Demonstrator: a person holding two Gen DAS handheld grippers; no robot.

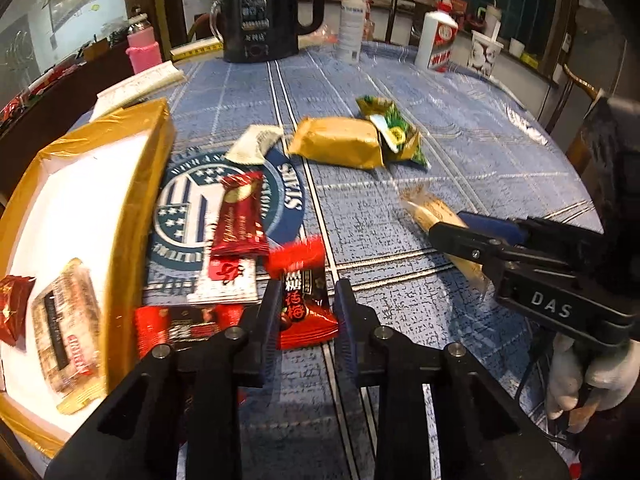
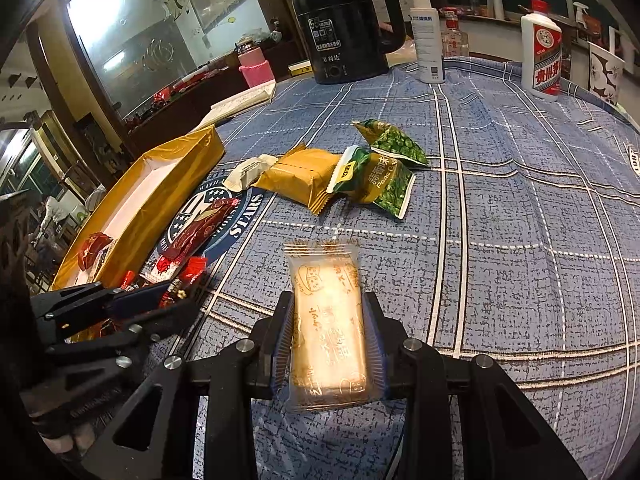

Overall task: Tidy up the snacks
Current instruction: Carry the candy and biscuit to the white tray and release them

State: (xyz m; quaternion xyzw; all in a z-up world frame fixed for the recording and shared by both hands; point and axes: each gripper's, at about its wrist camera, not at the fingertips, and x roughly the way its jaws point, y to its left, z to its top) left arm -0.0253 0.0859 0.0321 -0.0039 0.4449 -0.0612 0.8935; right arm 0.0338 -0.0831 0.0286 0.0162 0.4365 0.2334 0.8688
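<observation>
My left gripper point(image 1: 309, 285) is shut on a red candy packet point(image 1: 304, 312) low over the blue checked tablecloth, right beside the gold tray box point(image 1: 152, 184). The box holds a red candy point(image 1: 12, 304) and a brown wrapped snack point(image 1: 68, 320). My right gripper point(image 2: 329, 297) is shut on a clear-wrapped cracker packet point(image 2: 328, 328), lifted a little above the cloth. Loose on the cloth lie a dark red bar point(image 1: 240, 216), a red-and-white packet point(image 1: 228, 284), a gold packet point(image 2: 300, 176), two green pea packets point(image 2: 384, 176) and a small white packet point(image 2: 248, 170).
Along the table's far edge stand a black kettle point(image 2: 344, 20), a white spray bottle point(image 2: 430, 32), a white-and-red bottle point(image 2: 542, 52) and a paper cup point(image 2: 606, 72). A pink bottle point(image 2: 256, 68) stands behind the table. A gloved hand point(image 1: 580, 376) holds the right gripper.
</observation>
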